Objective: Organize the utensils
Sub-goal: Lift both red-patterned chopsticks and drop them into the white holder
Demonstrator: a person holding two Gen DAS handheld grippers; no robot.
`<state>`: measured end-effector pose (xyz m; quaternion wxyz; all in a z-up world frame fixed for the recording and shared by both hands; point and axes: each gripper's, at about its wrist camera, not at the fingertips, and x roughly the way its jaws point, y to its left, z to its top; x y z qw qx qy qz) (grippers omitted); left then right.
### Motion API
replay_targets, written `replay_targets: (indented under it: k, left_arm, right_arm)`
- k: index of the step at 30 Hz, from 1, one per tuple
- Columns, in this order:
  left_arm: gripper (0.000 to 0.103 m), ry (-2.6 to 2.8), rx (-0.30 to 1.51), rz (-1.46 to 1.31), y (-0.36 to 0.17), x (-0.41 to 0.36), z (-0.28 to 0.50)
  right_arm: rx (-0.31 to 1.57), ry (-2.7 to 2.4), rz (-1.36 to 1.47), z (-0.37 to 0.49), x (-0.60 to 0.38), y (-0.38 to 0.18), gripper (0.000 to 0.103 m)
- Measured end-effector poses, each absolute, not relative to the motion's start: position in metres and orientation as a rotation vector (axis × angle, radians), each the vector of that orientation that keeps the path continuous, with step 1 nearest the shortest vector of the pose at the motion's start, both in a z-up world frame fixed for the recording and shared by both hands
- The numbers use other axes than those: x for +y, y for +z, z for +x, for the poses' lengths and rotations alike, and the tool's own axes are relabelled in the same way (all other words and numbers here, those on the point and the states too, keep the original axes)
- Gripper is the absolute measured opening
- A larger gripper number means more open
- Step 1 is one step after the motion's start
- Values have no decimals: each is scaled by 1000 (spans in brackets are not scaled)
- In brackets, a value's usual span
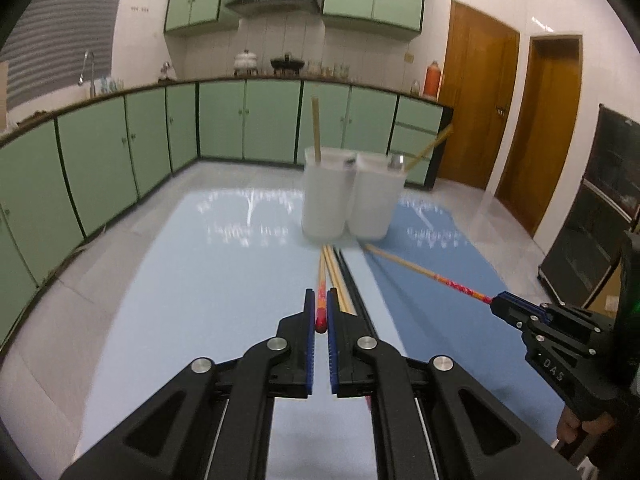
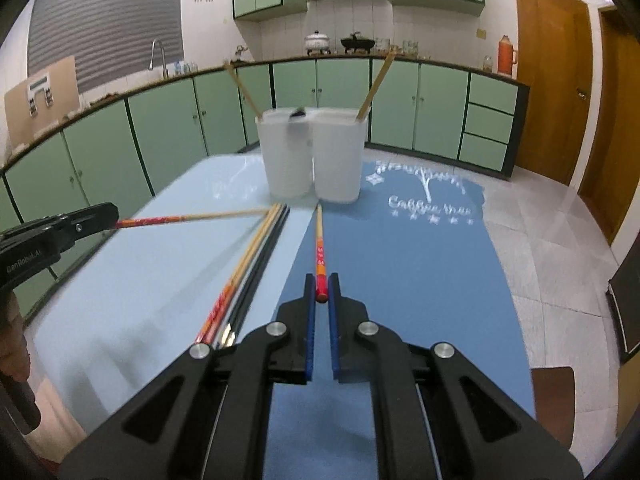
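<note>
Left wrist view: left gripper [image 1: 321, 312] clenched on the red end of 1 chopstick [image 1: 321, 280], tip aimed toward the 2 white cups [image 1: 344, 200] at the far end of the table [image 1: 200, 280]. Right gripper [image 1: 505, 307] off to the right, likewise clamped on the red patterned end of another chopstick [image 1: 420, 270], shaft slanting toward the cups.

Right wrist view: same grip confirmed, jaws pinching the red end of that chopstick [image 2: 319, 248], far tip close to the foot of the right cup [image 2: 338, 160]. Left cup [image 2: 286, 156] touching its neighbour, each already holding 1 pale chopstick leaning out over the rim; also something small and dark at the left cup's rim, too blurred to name.

Progress, as a judgement: early to middle. 2 sticks stowed, 2 in hand, and a bundle of loose chopsticks [image 2: 248, 264], pale and black, still lying on the table between the grippers; count of the bundle hard to tell.

Room for moving: open tabletop on both sides, nothing tall besides the cups. Table edges well clear of the cups on the right, floor beyond. Main constraints likely the narrow cup mouths, the leaning sticks already inside, and the 2 held shafts converging near the cup bases.
</note>
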<state>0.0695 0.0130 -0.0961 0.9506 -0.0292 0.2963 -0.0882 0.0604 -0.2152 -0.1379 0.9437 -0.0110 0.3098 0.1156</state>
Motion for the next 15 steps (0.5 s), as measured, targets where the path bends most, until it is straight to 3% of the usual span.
replay_targets:
  k: [15]
  left_arm:
    - [5, -208, 464, -22, -35, 6, 101]
  right_arm:
    - [522, 296, 82, 91, -243, -40, 5]
